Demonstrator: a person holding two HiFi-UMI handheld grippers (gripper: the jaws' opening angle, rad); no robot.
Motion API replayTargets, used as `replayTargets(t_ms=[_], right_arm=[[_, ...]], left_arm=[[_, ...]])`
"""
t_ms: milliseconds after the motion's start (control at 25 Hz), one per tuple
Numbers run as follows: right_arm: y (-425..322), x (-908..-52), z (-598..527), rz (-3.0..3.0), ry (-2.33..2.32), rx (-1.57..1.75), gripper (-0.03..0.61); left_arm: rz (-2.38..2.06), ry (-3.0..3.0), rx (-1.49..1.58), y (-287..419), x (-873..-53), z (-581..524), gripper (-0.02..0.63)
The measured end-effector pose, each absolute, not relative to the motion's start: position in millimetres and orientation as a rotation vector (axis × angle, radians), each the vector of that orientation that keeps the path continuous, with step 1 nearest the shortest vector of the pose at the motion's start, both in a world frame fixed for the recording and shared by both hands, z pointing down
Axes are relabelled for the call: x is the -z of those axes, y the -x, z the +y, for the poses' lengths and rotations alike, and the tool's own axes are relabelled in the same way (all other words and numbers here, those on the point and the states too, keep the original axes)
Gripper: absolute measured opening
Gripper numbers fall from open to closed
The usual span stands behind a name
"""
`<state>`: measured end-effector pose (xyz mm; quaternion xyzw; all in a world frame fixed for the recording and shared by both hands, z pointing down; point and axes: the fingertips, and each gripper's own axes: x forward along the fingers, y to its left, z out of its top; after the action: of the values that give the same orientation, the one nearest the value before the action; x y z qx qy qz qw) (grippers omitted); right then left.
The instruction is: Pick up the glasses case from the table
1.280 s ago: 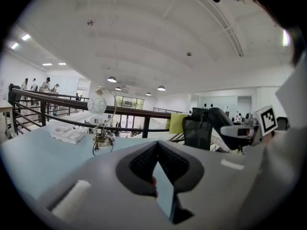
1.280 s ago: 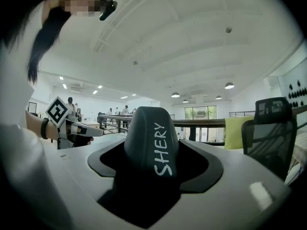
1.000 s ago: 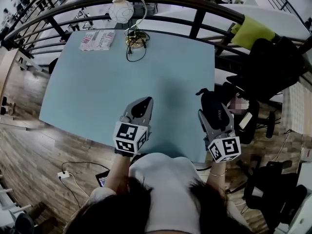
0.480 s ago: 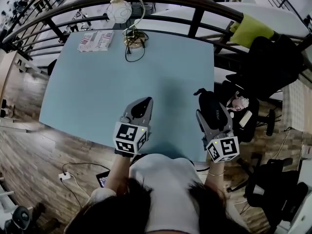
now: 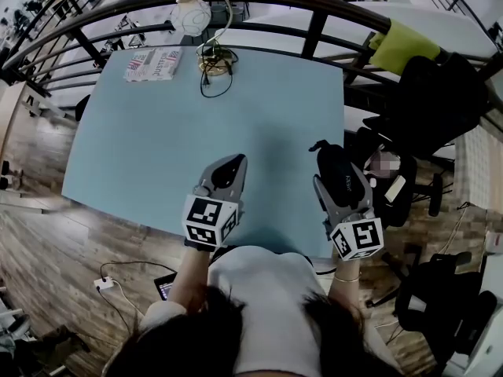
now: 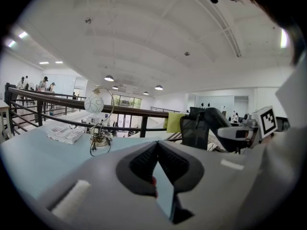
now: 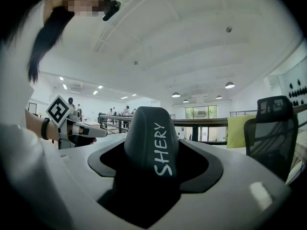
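Observation:
The glasses case (image 7: 151, 143) is dark grey with white lettering, and my right gripper (image 7: 152, 152) is shut on it, a jaw on each side. In the head view the glasses case (image 5: 336, 167) hangs in the right gripper (image 5: 339, 181) at the right edge of the light-blue table (image 5: 173, 124), clear of its top. My left gripper (image 5: 229, 166) hovers over the table's near part. In its own view the left gripper (image 6: 157, 145) is shut, tips meeting, with nothing between them.
At the table's far edge stand a lamp with a round white shade (image 5: 195, 16) and a coiled cord, with a stack of papers (image 5: 153, 64) beside it. A dark railing (image 5: 314, 30) runs behind. Black office chairs (image 5: 440, 108) and a yellow-green cloth (image 5: 405, 47) are on the right.
The right gripper with the glasses case has edged slightly left and away from me. The left gripper has stayed where it was.

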<state>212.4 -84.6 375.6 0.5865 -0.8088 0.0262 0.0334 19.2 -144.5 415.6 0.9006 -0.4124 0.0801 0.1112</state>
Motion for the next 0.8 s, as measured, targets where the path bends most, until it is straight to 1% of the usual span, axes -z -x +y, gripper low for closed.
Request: replayTargets(t_ms=[800], right_arm=[[-213, -385, -88, -2.473, -1.792, -0.109, 0.331]], left_arm=[[-1.213, -2.637, -0.244, -18, -417, -148, 0.057]])
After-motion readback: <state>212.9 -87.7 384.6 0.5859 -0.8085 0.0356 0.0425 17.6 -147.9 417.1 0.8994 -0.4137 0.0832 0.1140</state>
